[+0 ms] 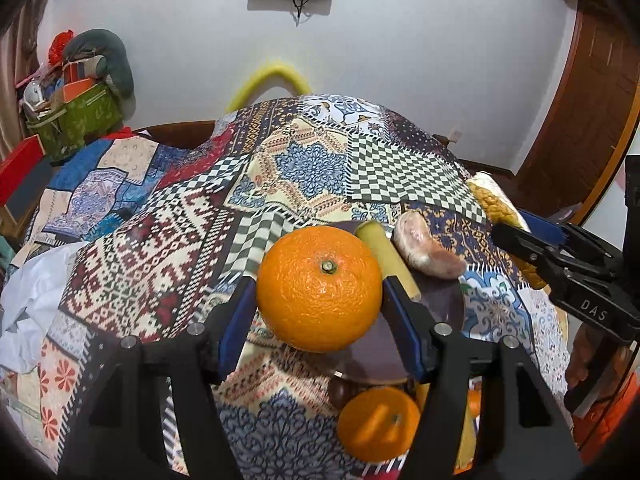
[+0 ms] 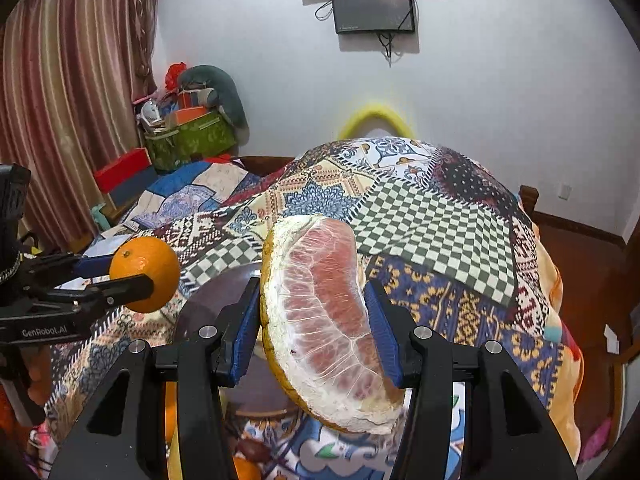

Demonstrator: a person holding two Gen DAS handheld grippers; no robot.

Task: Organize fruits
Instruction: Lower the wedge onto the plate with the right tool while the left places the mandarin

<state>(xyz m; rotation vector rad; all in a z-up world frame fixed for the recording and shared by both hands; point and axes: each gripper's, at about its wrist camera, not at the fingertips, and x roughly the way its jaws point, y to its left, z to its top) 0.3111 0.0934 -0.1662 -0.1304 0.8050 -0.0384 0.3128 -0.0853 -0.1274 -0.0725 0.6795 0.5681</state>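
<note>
In the left wrist view my left gripper (image 1: pixel 319 300) is shut on a large orange (image 1: pixel 319 288), its blue pads pressing both sides, held above a dark round plate (image 1: pixel 380 352). A pinkish curved piece (image 1: pixel 424 248) and a pale yellow stick (image 1: pixel 386 256) lie at the plate's far side. A second orange (image 1: pixel 378 424) sits below the plate. My right gripper (image 2: pixel 312 312) is shut on a big pomelo wedge (image 2: pixel 324 320), pink flesh facing the camera. The held orange (image 2: pixel 146 274) and left gripper (image 2: pixel 120 274) show at the left. The right gripper (image 1: pixel 512 224) shows at the right, the wedge's yellow rind (image 1: pixel 496 204) between its fingers.
A patchwork cloth (image 1: pixel 304 168) covers the whole surface. A green box of clutter (image 2: pixel 188 140) and a red box (image 2: pixel 124 170) stand back left. White fabric (image 1: pixel 32 292) lies at the left edge. More oranges (image 2: pixel 244 470) lie near the front. A wooden door (image 1: pixel 584 120) is at the right.
</note>
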